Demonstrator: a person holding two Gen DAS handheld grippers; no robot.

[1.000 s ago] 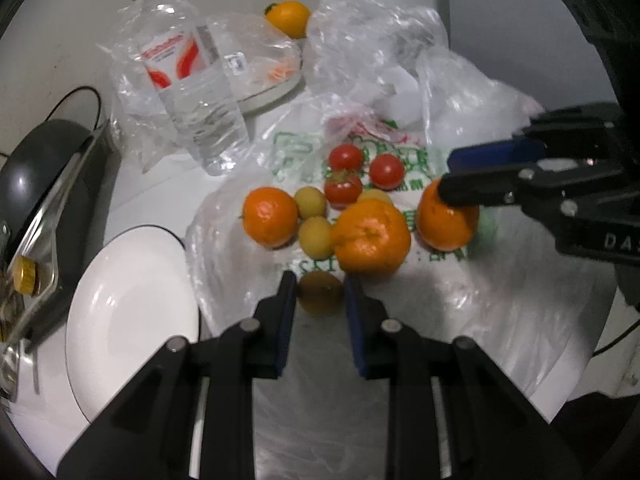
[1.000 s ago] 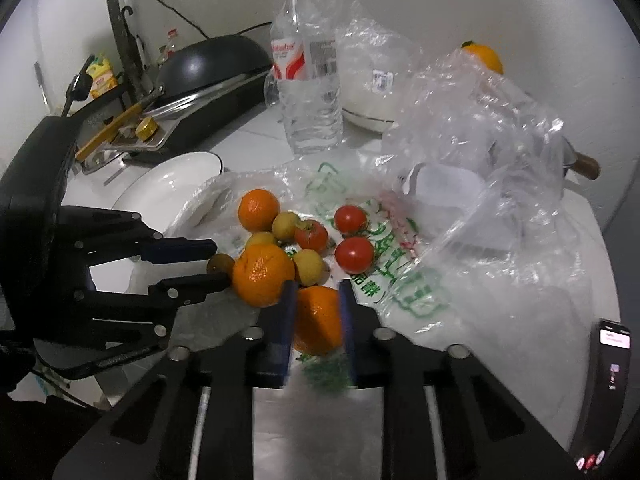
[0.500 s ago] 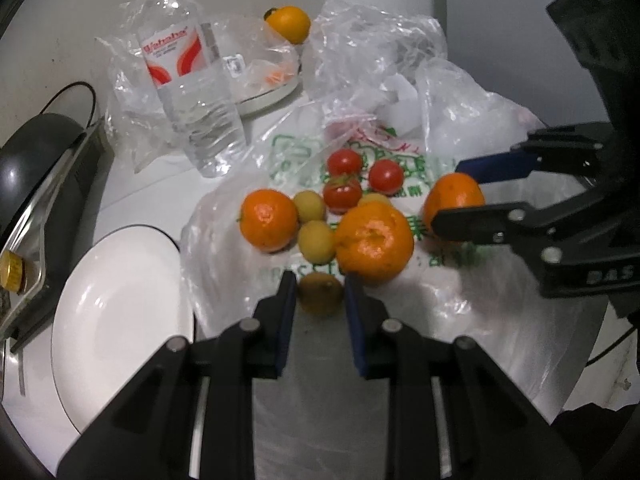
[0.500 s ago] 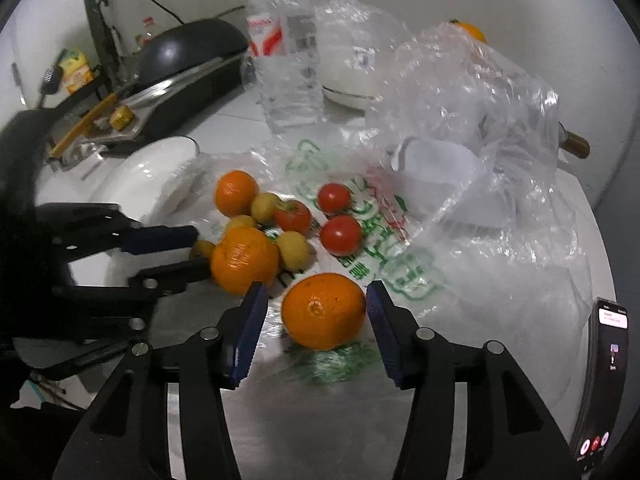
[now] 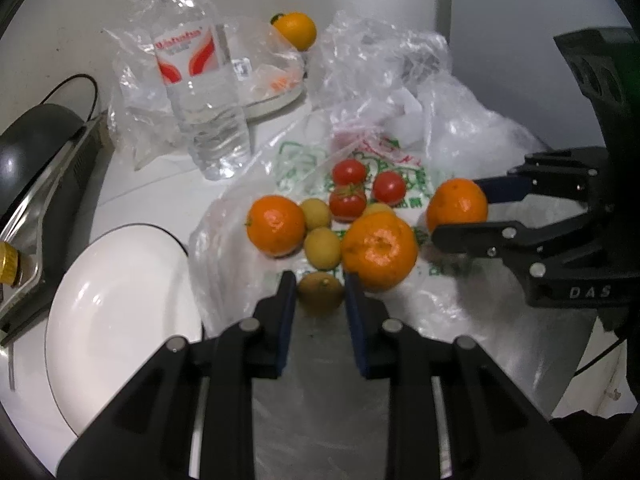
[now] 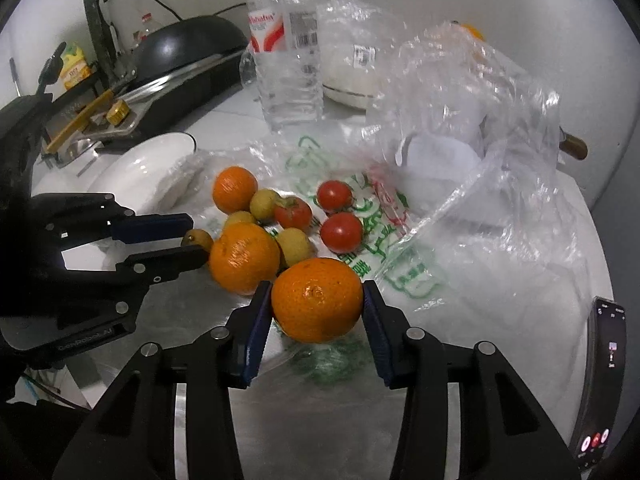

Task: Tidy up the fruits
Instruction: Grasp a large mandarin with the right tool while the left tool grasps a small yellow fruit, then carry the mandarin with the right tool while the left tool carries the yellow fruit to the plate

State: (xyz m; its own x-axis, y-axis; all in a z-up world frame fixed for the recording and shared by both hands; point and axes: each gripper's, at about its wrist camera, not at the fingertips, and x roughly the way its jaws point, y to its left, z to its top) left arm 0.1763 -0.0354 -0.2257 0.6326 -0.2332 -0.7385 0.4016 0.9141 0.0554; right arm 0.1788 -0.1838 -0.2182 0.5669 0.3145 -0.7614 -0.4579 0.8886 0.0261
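Now the right gripper squeezes an orange, the left gripper squeezes a small brown fruit; next, carry both to the plate at nine o'clock.

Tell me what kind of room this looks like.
Probably a home kitchen counter: a black wok sits on a stove, a white plate waits nearby, and oranges and tomatoes lie on plastic bags.

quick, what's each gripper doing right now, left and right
Left gripper: shut on the small brownish-yellow fruit.
Right gripper: pads against both sides of the orange, shut on it.
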